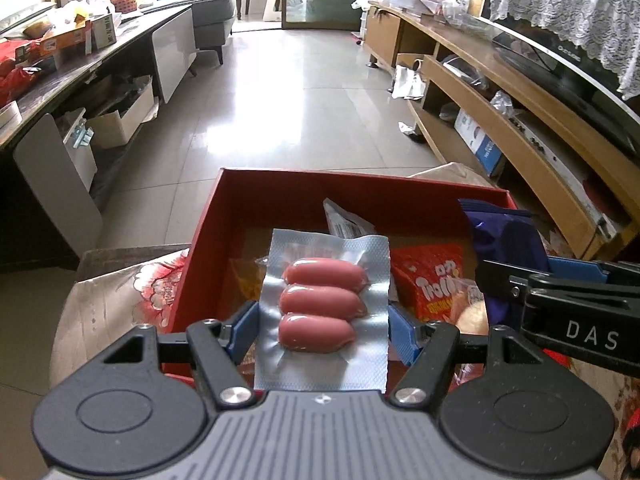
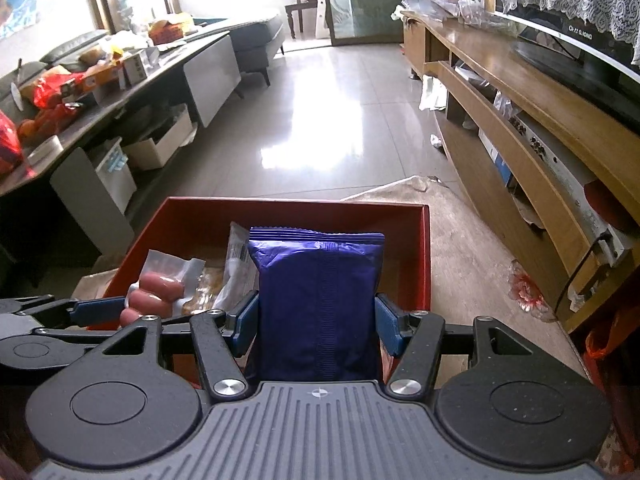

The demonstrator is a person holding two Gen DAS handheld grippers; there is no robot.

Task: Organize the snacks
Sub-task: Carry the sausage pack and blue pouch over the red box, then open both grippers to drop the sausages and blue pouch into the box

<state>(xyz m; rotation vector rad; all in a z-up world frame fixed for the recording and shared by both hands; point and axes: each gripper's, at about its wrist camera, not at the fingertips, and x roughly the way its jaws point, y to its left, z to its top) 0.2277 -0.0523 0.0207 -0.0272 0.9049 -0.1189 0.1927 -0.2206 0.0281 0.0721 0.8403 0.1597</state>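
Left wrist view shows the left gripper [image 1: 322,326] pinching a sausage pack [image 1: 322,304] by its side edges, above the red box [image 1: 360,188]; the right gripper [image 2: 316,322] clamps a purple snack bag [image 2: 318,296] the same way; both hang over the box, probably for dropping inside, where other snacks lie.

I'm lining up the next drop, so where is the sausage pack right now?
The sausage pack is clamped in the left gripper, held over the red box, left of the purple bag in the right gripper.
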